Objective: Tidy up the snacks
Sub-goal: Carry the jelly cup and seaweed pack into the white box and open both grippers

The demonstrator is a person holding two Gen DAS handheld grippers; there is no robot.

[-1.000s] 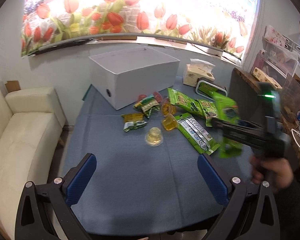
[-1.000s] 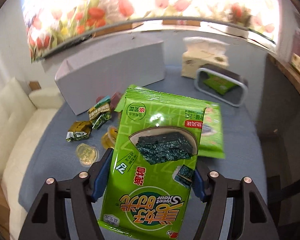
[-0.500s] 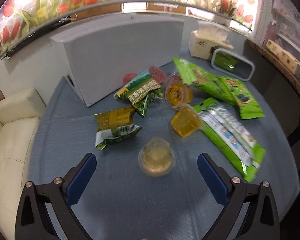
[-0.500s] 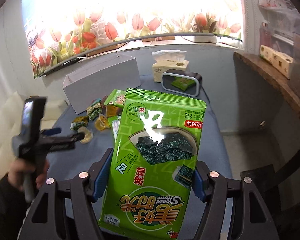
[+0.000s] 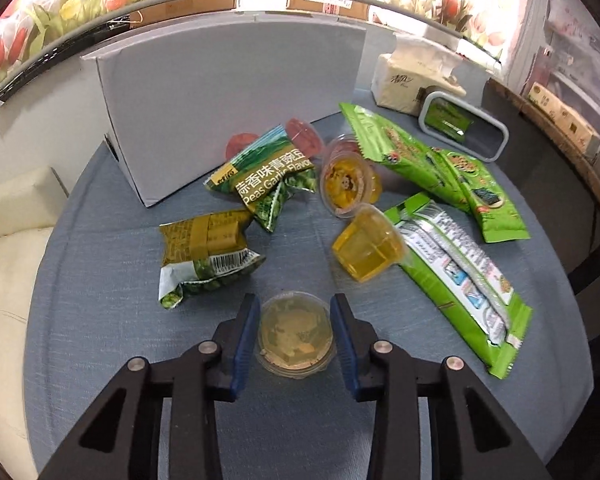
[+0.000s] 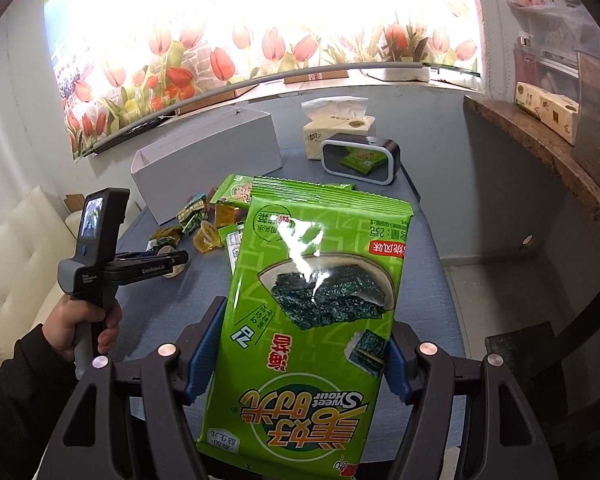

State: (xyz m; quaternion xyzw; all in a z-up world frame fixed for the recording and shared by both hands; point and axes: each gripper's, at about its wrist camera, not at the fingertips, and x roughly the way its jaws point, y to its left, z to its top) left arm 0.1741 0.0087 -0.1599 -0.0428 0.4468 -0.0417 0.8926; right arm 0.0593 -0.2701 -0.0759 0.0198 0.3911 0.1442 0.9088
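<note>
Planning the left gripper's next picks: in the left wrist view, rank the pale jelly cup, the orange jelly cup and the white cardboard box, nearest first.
1. Pale jelly cup, between the left gripper fingers.
2. Orange jelly cup, ahead, slightly right.
3. White cardboard box, at the back.

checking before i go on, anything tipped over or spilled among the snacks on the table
Two jelly cups are tipped: the orange jelly cup lies on its side beside the flat green packets, and another cup behind it faces sideways. Nothing looks spilled. The pale jelly cup between the left gripper jaws sits upright.
</note>
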